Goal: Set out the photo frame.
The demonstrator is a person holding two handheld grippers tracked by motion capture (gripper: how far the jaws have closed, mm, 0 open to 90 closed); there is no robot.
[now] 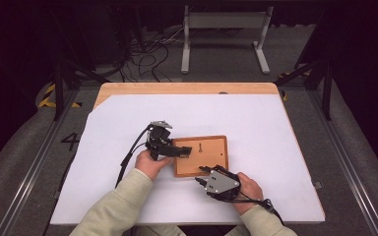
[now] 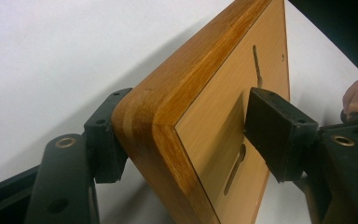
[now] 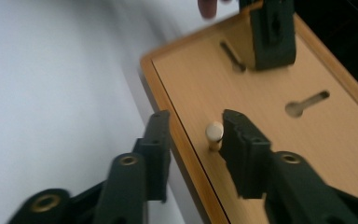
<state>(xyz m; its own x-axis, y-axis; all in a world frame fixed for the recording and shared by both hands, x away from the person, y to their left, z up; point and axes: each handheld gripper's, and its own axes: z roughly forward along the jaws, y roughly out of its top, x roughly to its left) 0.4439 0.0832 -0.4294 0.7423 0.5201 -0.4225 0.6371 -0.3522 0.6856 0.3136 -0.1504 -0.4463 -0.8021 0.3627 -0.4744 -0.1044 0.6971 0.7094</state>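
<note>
A flat wooden board (image 1: 211,158) with keyhole slots (image 3: 307,102) lies on the white sheet in the middle of the table. My left gripper (image 1: 184,150) comes in from the board's left side. In the left gripper view it (image 2: 189,135) is shut on the board (image 2: 214,60), one pad on the rounded edge and the other on the flat face. My right gripper (image 1: 200,174) is at the board's near edge. It (image 3: 196,126) stands open around a small pale peg (image 3: 213,133) upright in the board (image 3: 261,84). The peg is close beside one pad, and the other jaw hangs over the sheet.
The white sheet (image 1: 256,118) covers most of the wooden table (image 1: 187,88), with room on all sides of the board. A grey metal stand (image 1: 224,22) and cables (image 1: 147,56) are on the floor beyond the far edge. The left gripper's jaw (image 3: 272,37) shows beyond the peg.
</note>
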